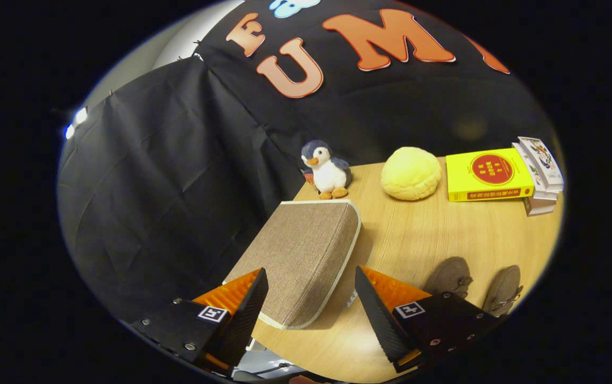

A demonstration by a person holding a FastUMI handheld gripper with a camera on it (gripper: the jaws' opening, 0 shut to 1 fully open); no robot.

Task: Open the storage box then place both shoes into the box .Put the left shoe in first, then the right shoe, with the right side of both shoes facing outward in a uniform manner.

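Hand-held gripper point(311, 309): fingers spread wide apart, gripping nothing; raised above the near edge of the desk, pointing at the box.
Storage box point(303, 261): beige fabric-covered, pale trim round its lid; stands on the desk just ahead of the fingers and reaches in between them; lid lies flat, closed as far as can be seen.
Shoes: two, grey-brown (which is left and which right cannot be told from here). First shoe point(448, 276) just beyond the right finger; second shoe point(503, 290) beside it, further from the box. Both on the desk, outside the box.
Desk point(444, 234): light wood top.
Plush penguin point(327, 169): upright at the far corner, behind the box.
Yellow round plush point(410, 173): beside the penguin, at the desk's far edge.
Books point(503, 175): yellow volume leaning on a small stack, far side.
Progress: nothing done yet, by my judgement. Left to do: open lid, left shoe in, right shoe in, right sides outward.
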